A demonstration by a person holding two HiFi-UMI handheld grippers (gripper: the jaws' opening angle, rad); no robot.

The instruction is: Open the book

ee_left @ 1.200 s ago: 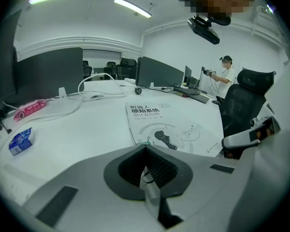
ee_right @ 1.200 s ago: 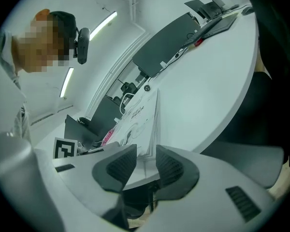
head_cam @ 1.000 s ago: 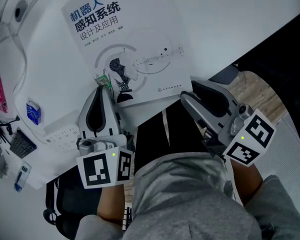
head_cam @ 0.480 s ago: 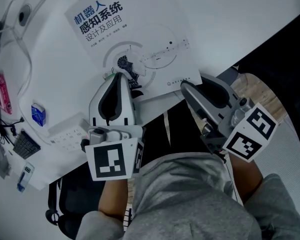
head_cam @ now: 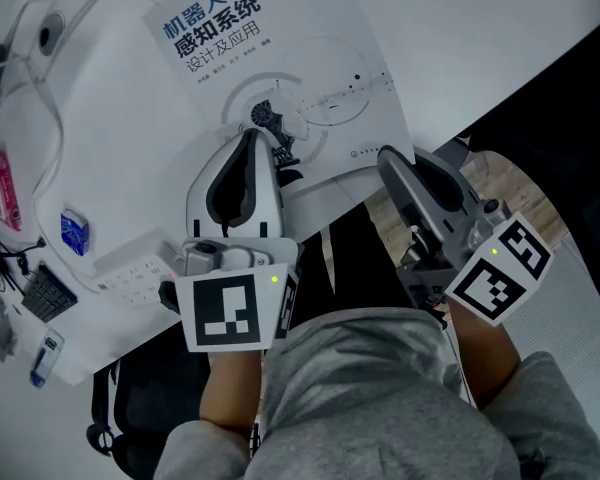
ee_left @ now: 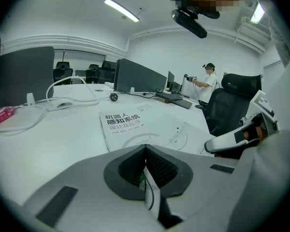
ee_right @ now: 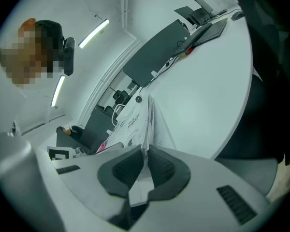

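A white-covered book [head_cam: 280,58] with blue print lies closed on the white table [head_cam: 480,28]. My left gripper [head_cam: 260,133] rests over the lower middle of the cover. Its jaws are shut on a thin white and green slip [ee_left: 147,180], and the book [ee_left: 130,127] lies just ahead of them. My right gripper [head_cam: 388,156] is at the book's lower right corner. Its jaws are closing, and the right gripper view shows the edge of the cover [ee_right: 144,124] passing between the pads of the right gripper [ee_right: 146,151], which pinch it.
White cables [head_cam: 40,98], a pink packet [head_cam: 0,183], a small blue box [head_cam: 72,230] and a white power strip [head_cam: 130,268] lie left of the book. Monitors [ee_left: 140,76], a black chair [ee_left: 232,105] and a distant person [ee_left: 208,79] are beyond the table.
The left gripper slid up and to the right from the book's lower left corner onto the cover. The right gripper's jaws went from wide apart to pinching the book's lower right corner.
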